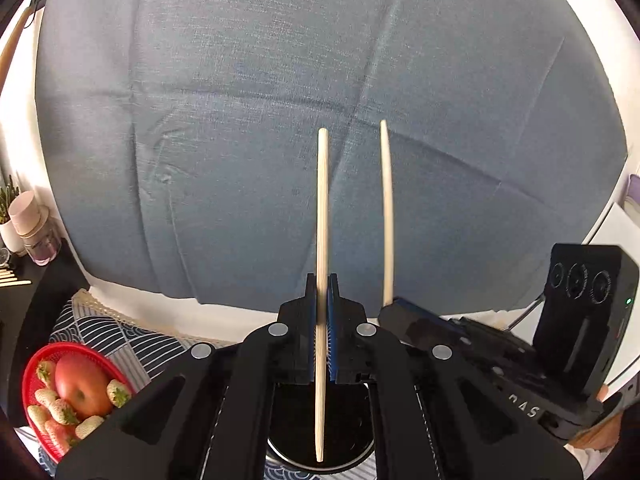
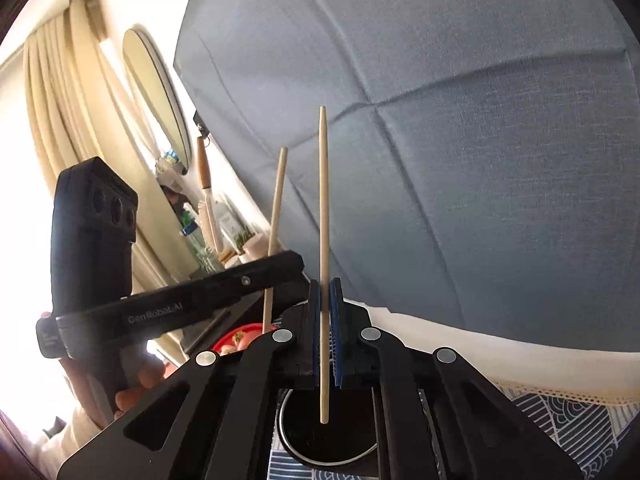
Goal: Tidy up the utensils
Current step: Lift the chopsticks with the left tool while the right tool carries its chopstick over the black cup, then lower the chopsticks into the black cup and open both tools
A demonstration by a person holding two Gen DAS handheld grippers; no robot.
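Chopsticks, one per gripper, stand upright above the dark round cup [image 1: 320, 456] that I see below both sets of fingers. My left gripper [image 1: 322, 344] is clamped on the first chopstick [image 1: 322, 216], its blue pads pressed against the shaft, with the lower tip hanging over the cup's mouth. My right gripper [image 2: 325, 344] likewise pinches the second chopstick [image 2: 324, 216] between its blue pads, lower end poised over the same cup [image 2: 328, 444]. In the left wrist view the right gripper [image 1: 394, 308] enters from the right with its chopstick [image 1: 386, 216] just beside mine; in the right wrist view the left gripper [image 2: 296, 264] enters from the left, carrying its chopstick [image 2: 276, 224]. Background: a blue-grey fabric panel [image 1: 280, 100]. Lower left, a red basket [image 1: 30, 376] with an apple and pale strawberries rests on a patterned cloth [image 1: 120, 336].
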